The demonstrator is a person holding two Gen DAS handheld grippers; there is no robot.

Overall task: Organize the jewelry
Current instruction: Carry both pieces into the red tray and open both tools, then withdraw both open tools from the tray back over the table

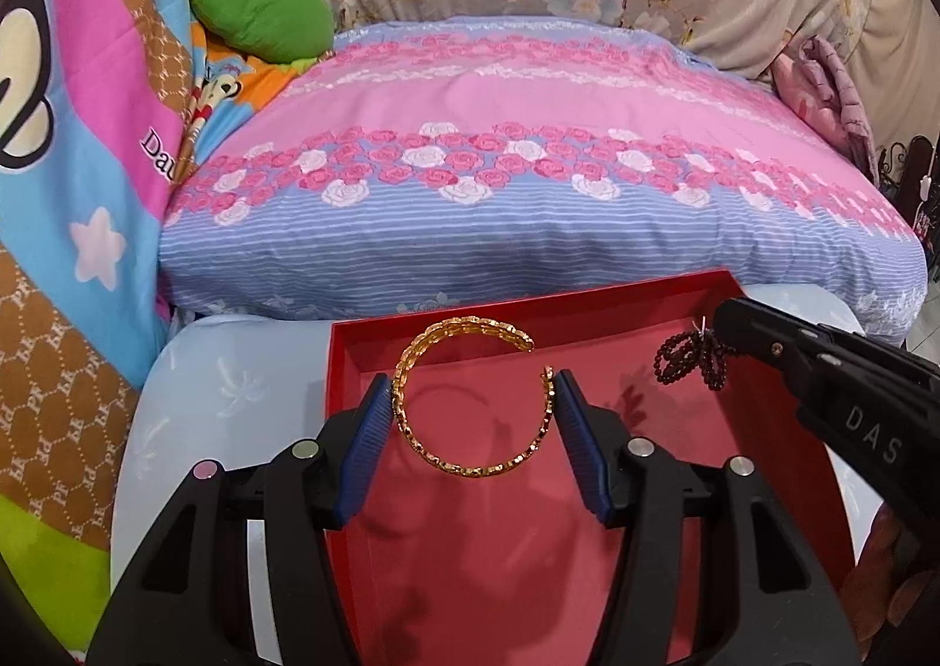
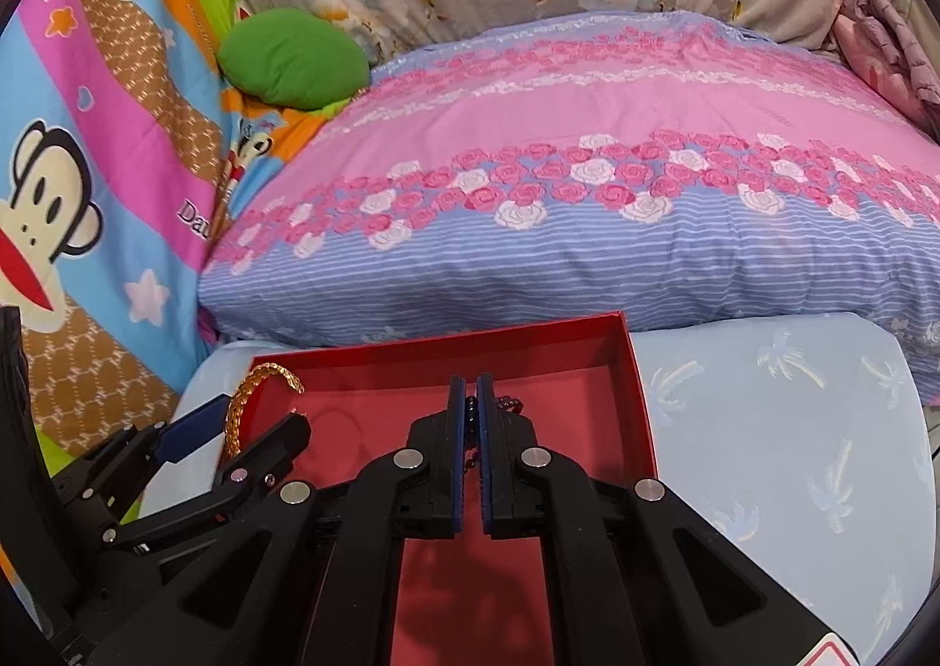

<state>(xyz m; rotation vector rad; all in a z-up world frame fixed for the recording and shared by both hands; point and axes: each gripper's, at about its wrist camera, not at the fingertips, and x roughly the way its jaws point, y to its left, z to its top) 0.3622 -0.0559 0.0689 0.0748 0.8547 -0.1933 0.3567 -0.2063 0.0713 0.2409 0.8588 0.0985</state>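
A gold chain bangle [image 1: 470, 402] with an open gap is held between the blue pads of my left gripper [image 1: 473, 393], above the floor of a red box [image 1: 675, 302]. My right gripper [image 2: 470, 402] is shut on a dark bead bracelet [image 2: 470, 419], which hangs over the box's right part; the beads also show in the left wrist view [image 1: 687, 357]. The right gripper [image 1: 822, 372] enters the left wrist view from the right. In the right wrist view the left gripper [image 2: 235, 431] and bangle [image 2: 258, 390] sit at the box's [image 2: 637, 402] left edge.
The red box lies on a pale blue cushion [image 2: 793, 431] with palm prints. Behind it is a large pink and blue rose pillow [image 1: 499, 184]. A cartoon monkey blanket [image 2: 88, 167] and a green cushion [image 1: 261, 11] are on the left.
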